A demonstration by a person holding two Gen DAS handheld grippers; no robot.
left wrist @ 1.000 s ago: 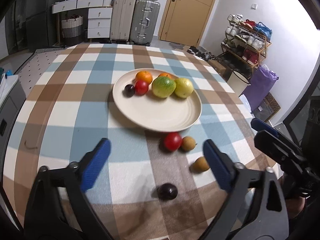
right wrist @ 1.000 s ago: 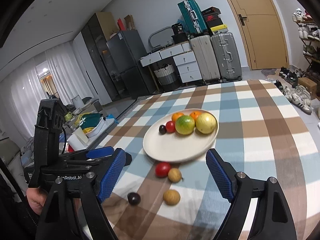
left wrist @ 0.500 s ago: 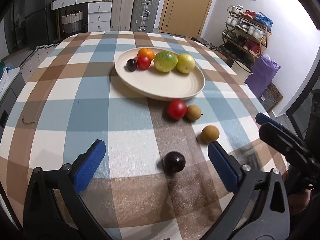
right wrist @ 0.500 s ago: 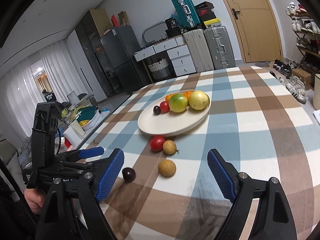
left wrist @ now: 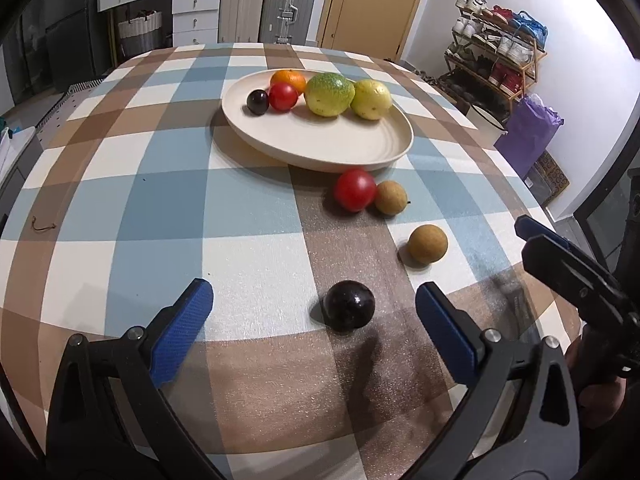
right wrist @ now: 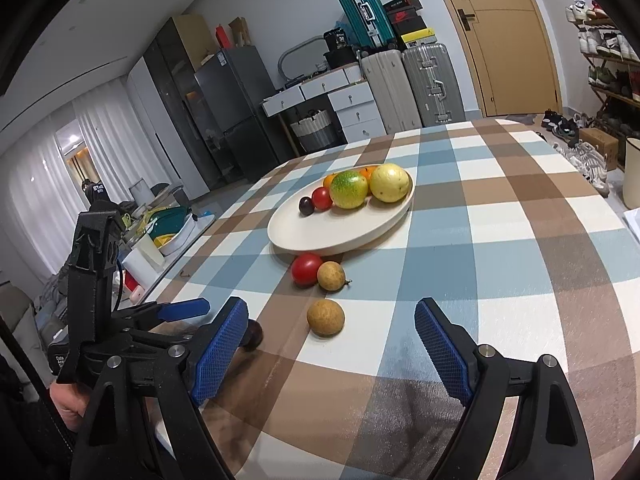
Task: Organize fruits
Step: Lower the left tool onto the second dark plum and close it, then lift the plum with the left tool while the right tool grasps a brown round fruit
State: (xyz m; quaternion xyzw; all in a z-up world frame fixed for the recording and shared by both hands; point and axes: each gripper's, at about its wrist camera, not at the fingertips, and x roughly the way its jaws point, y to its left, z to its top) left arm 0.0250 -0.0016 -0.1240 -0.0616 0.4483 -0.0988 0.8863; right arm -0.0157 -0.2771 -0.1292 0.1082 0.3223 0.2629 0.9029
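Observation:
A cream plate (left wrist: 384,152) (right wrist: 296,236) holds a dark plum, a red tomato, an orange, a green fruit and a yellow fruit. On the checked cloth lie a red tomato (left wrist: 355,189) (right wrist: 306,268), a small brown fruit (left wrist: 390,197) (right wrist: 331,275), a round brown fruit (left wrist: 427,243) (right wrist: 325,317) and a dark plum (left wrist: 349,304) (right wrist: 253,334). My left gripper (left wrist: 312,330) is open, with the plum just beyond its fingertips. My right gripper (right wrist: 330,346) is open and empty, just short of the round brown fruit.
The table (left wrist: 160,200) drops off at its right and near edges. Suitcases (right wrist: 404,88), drawers and a shoe rack (left wrist: 496,68) stand beyond it. The right gripper shows at the right of the left wrist view (left wrist: 568,272); the left shows at the left of the right wrist view (right wrist: 132,316).
Both grippers have moved down and forward toward the loose fruit. The dark plum now sits close between the left gripper's fingertips. Both stay open.

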